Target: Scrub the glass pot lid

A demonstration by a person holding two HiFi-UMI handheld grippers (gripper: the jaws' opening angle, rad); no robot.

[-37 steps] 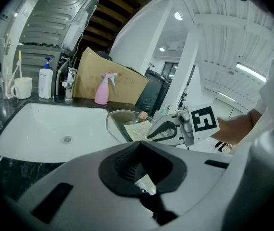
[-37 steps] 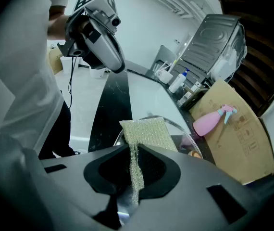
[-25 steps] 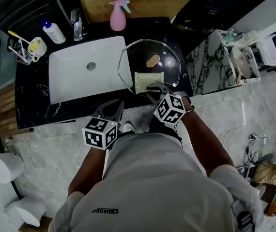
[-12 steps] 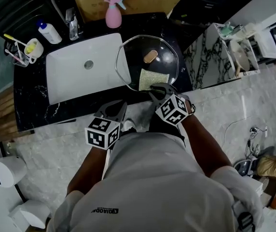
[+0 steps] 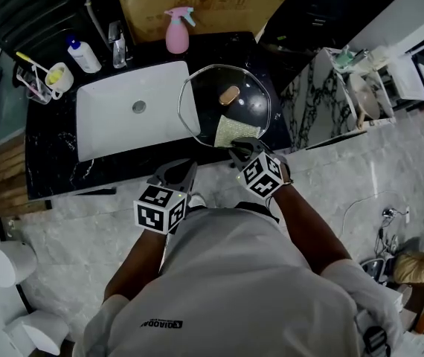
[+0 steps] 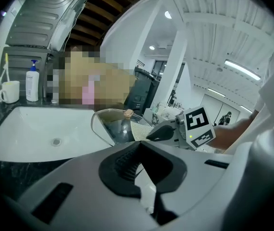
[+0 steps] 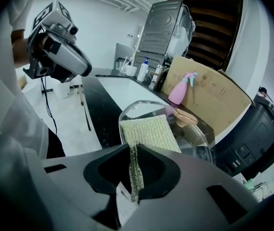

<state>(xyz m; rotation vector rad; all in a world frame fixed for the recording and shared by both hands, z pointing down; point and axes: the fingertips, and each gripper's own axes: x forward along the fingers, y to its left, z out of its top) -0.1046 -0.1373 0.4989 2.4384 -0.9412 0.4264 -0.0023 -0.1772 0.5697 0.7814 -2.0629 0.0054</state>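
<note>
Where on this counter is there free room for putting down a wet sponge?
Free: the white sink basin, and the black counter strip between sink and front edge. Crowded: the back left corner with cup and soap bottle; the spray bottle behind; the glass lid fills the right side.

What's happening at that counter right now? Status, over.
Right gripper shut on scouring pad, pad lying on glass lid. Left gripper shut, empty, back from the counter. Only the lid's knob ahead of the pad.
</note>
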